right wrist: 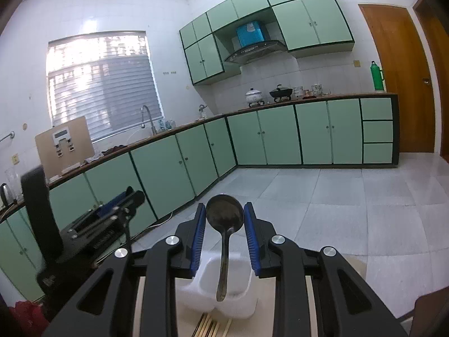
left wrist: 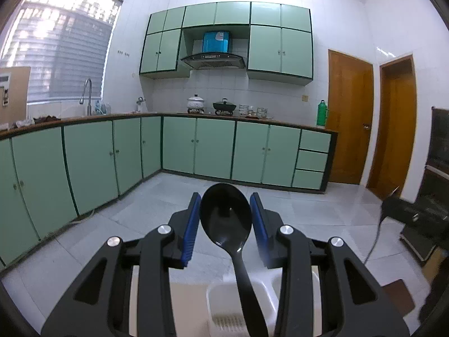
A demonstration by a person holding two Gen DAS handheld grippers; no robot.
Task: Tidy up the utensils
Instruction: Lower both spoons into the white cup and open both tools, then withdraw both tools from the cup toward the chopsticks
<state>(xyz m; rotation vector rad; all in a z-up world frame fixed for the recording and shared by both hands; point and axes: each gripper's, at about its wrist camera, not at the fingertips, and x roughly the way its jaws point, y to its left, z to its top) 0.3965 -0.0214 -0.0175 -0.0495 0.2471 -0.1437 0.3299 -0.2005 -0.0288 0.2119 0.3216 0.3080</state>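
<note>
Left gripper [left wrist: 226, 216] clamps a glossy black spoon [left wrist: 226, 216]; right gripper [right wrist: 224, 224] clamps a dull metal spoon [right wrist: 224, 216].

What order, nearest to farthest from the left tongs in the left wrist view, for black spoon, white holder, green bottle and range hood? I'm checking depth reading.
1. Black spoon, between the left tongs.
2. White holder, just below.
3. Green bottle, right end of the far counter.
4. Range hood, high on the far wall; close to the bottle's depth.

Each wrist camera looks forward along its gripper, slightly downward, close behind the fingers. Both views share the green kitchen cabinets [left wrist: 213, 148] [right wrist: 283, 137] and the white utensil holder [left wrist: 244, 300] [right wrist: 224, 295] below.
</note>
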